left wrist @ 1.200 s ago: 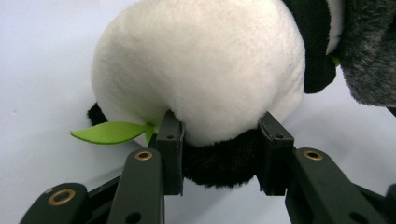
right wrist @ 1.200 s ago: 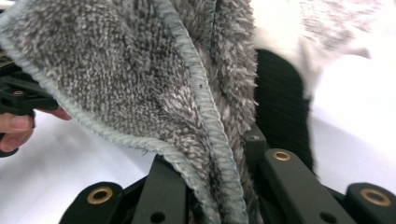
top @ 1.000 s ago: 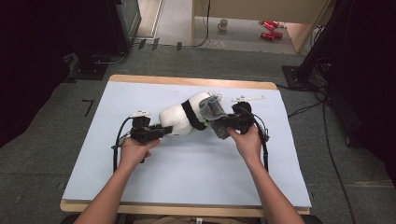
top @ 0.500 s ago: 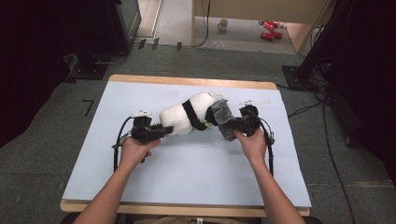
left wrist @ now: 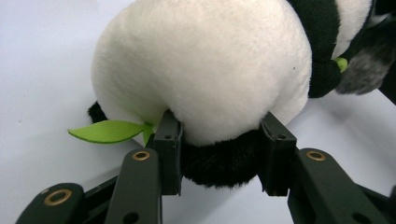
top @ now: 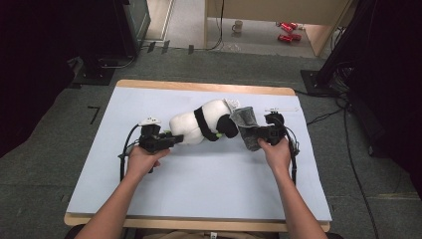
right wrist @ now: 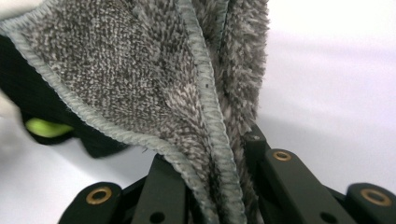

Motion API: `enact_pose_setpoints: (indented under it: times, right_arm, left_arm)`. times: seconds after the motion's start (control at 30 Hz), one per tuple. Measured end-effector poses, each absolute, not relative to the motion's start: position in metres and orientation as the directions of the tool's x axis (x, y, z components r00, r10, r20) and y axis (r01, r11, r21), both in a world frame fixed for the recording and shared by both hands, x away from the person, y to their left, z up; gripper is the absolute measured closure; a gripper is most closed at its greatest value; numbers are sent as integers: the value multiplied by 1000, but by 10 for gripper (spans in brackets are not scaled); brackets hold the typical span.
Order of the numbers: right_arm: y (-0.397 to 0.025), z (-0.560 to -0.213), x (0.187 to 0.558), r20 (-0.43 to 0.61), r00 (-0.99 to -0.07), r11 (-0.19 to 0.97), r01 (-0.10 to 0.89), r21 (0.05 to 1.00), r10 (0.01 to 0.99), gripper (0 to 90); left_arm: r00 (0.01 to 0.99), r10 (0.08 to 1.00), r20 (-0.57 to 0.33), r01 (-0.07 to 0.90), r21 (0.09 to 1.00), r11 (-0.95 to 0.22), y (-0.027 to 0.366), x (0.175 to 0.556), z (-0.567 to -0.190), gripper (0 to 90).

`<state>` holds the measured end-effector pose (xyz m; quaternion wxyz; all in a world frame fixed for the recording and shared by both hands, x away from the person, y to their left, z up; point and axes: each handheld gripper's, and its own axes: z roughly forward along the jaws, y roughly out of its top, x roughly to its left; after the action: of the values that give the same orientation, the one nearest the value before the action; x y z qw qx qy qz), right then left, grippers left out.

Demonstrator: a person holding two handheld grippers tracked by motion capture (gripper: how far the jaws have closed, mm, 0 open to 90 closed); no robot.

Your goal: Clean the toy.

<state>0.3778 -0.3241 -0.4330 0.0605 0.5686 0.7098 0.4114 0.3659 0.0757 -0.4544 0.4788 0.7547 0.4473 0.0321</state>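
From the high view, the panda (top: 199, 124) is seen lying on its side on the table (top: 199, 199), stretched between the two grippers. The left gripper (top: 166, 140) is clamped on the toy's near end; the right gripper (top: 251, 133) is pinched on a grey cloth (top: 245, 122) held just ahead of it against the toy's far end. A slip is the likely trouble here: if the cloth is dragged hard, the light, round toy may be rolled or pulled out of the left grip.

In the left gripper view, the jaws are seen closed on a black plush foot under the white body (left wrist: 205, 70), the pile squeezed in between the pads. Only soft fur is being held, so the hold could be lost with one tug. A stiff green felt leaf (left wrist: 105, 131) is seen sticking out just left of the jaws, and it might be snagged.

In the right gripper view, the jaws are pressed together on folded cloth (right wrist: 140, 79), thick, shaggy, with a stitched hem. The fold is loose; a layer may be dropped. Black plush (right wrist: 28, 102) is seen beyond, to the left.
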Motion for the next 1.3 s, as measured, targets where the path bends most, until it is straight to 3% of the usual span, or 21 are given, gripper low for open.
enact_pose_setpoints:
  times: [0.53, 0.7, 1.07, 1.3]
  right_arm:
    - [-284, -373, 354, 353, -509, 76, 645, 761, 785, 778]
    - [-268, -375, 351, 343, -542, 119, 646, 754, 767, 777]
    - [-217, -367, 334, 352, -650, 189, 611, 768, 673, 778]
    - [-188, -398, 336, 333, -676, 267, 622, 736, 657, 778]
  left_arm:
    - [607, 705, -366, 636, 756, -155, 59, 357, -451, 589]
    - [607, 705, -366, 635, 757, -155, 54, 354, -449, 597]
    - [524, 591, -613, 793, 604, -77, 67, 354, -425, 636]
    - [533, 647, -546, 782, 609, -130, 55, 356, -436, 631]
